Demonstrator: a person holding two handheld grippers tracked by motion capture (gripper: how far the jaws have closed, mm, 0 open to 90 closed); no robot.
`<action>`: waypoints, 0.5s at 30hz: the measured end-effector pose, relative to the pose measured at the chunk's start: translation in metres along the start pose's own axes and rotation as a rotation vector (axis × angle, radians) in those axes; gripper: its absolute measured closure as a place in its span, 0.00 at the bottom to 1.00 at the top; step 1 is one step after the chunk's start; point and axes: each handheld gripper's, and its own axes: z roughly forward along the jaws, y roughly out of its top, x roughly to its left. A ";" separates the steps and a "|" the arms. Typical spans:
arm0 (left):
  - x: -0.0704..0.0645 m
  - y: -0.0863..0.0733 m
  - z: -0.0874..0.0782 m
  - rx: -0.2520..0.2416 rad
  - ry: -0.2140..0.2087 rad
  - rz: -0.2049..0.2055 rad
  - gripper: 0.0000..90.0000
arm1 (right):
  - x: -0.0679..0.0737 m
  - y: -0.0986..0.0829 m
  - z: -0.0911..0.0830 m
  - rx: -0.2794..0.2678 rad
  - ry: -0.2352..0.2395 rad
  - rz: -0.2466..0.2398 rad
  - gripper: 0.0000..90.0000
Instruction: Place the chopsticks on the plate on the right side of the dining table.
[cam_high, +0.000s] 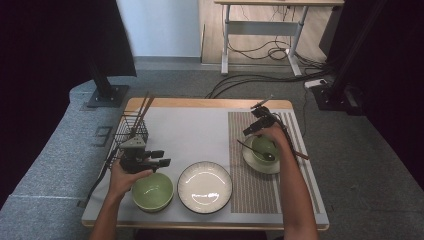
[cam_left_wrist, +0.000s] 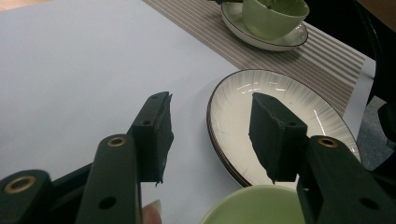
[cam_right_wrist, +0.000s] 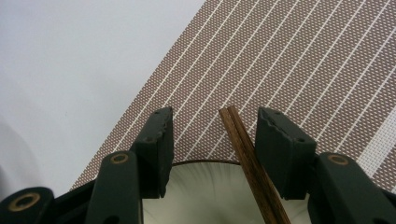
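From the high view, the person's left forearm comes up from the bottom edge, the hand wrapped round the left gripper (cam_high: 161, 158), which points toward the middle of the table with its jaws spread and nothing between them. Just below that gripper sits a green bowl (cam_high: 152, 191); ahead of its jaws and a little nearer the person lies the white plate (cam_high: 205, 186); behind it stands a black wire basket (cam_high: 131, 131) with sticks leaning out. The right forearm stretches further up the table, wrist bent inward, and the right gripper (cam_high: 257, 120) points away from the person over the striped placemat (cam_high: 252, 190). Under that hand are a green cup (cam_high: 264, 148) on a saucer (cam_high: 252, 161), with a dark spoon (cam_high: 255, 150) resting across the cup. A pair of brown chopsticks (cam_high: 300, 155) sticks out on the outer side of the hand.

In the left gripper view the jaws stand wide apart and empty; the plate (cam_left_wrist: 285, 109) lies right beyond them, the bowl's rim (cam_left_wrist: 252, 207) just under them, cup and saucer (cam_left_wrist: 268, 25) far ahead.

In the right gripper view the jaws are open, and the chopsticks (cam_right_wrist: 245, 154) lie between them, just beside the right-hand jaw; whether they touch it I cannot tell. Below is the saucer (cam_right_wrist: 205, 193), beyond it the placemat (cam_right_wrist: 299, 60).
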 end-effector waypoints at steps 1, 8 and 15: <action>0.000 0.000 0.000 0.000 0.000 0.000 0.55 | 0.000 0.000 0.000 0.000 0.000 0.000 0.53; 0.000 0.000 -0.001 -0.003 -0.001 0.001 0.55 | 0.001 0.000 -0.002 -0.003 -0.001 -0.002 0.53; 0.000 0.000 -0.001 -0.005 -0.002 0.002 0.55 | 0.002 0.000 0.000 0.005 0.002 -0.012 0.53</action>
